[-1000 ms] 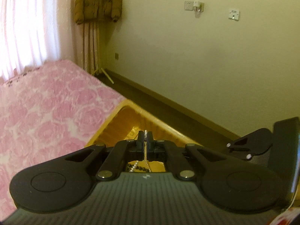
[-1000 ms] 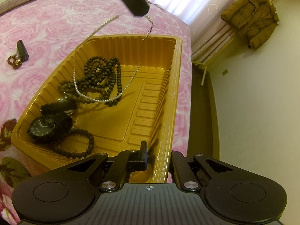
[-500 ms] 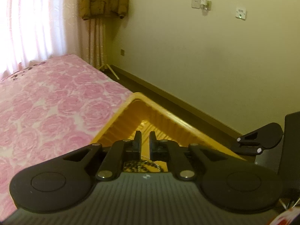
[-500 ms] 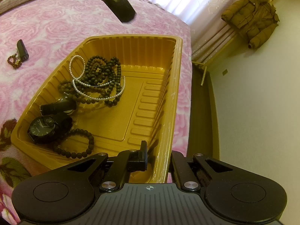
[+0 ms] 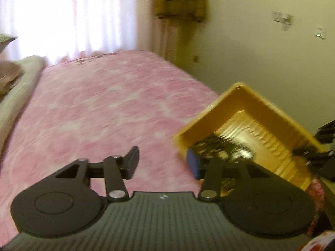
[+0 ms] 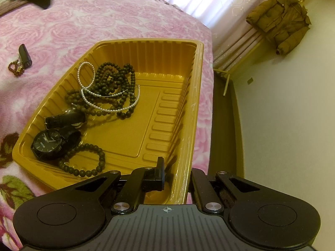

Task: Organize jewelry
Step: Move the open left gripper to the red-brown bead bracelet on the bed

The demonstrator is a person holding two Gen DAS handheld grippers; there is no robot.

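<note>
Jewelry sits in the yellow tray (image 6: pixel 167 108) on the pink bedspread (image 6: pixel 83 25): a pearl necklace (image 6: pixel 108 104) draped over a heap of dark wooden beads (image 6: pixel 113 79), two black watches (image 6: pixel 49 144) at the near left end, and a dark bead bracelet (image 6: pixel 83 165) beside them. Your right gripper (image 6: pixel 178 177) is clamped on the tray's near right rim, one finger inside the wall and one outside. Your left gripper (image 5: pixel 163 163) has just been opening with nothing between its fingers, and it hangs over the bedspread beside the tray's corner, while a small beaded charm (image 6: pixel 15 69) and a black stick-like thing (image 6: pixel 25 55) lie out on the cover, well apart from the tray.
</note>
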